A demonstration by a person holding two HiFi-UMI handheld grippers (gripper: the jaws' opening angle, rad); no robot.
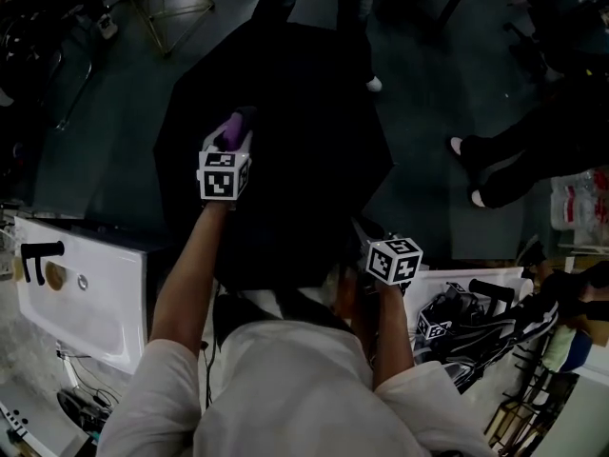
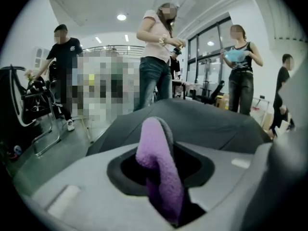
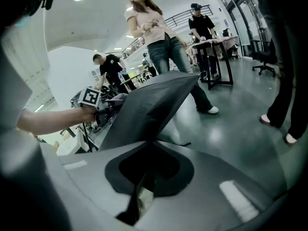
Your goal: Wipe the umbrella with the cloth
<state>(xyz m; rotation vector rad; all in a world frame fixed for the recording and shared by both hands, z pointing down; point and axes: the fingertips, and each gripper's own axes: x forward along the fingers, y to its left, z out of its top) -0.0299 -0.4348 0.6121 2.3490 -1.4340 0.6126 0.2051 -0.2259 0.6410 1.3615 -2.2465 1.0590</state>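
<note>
Right claw (image 1: 363, 234), clenched on the open black umbrella's (image 1: 285, 103) rim, seems to steady it over the floor (image 1: 428, 208) so the left claw (image 1: 230, 137), pinching the purple cloth (image 2: 161, 172), can wipe its canopy.

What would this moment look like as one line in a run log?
left gripper: jaws shut on purple cloth, over open black umbrella | right gripper: jaws shut on umbrella edge

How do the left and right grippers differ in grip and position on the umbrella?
The left gripper is shut on a fuzzy purple cloth; the right gripper is shut on the open black umbrella's edge. The left sits farther out over the umbrella, the right near the person's body. Both are shut.
</note>
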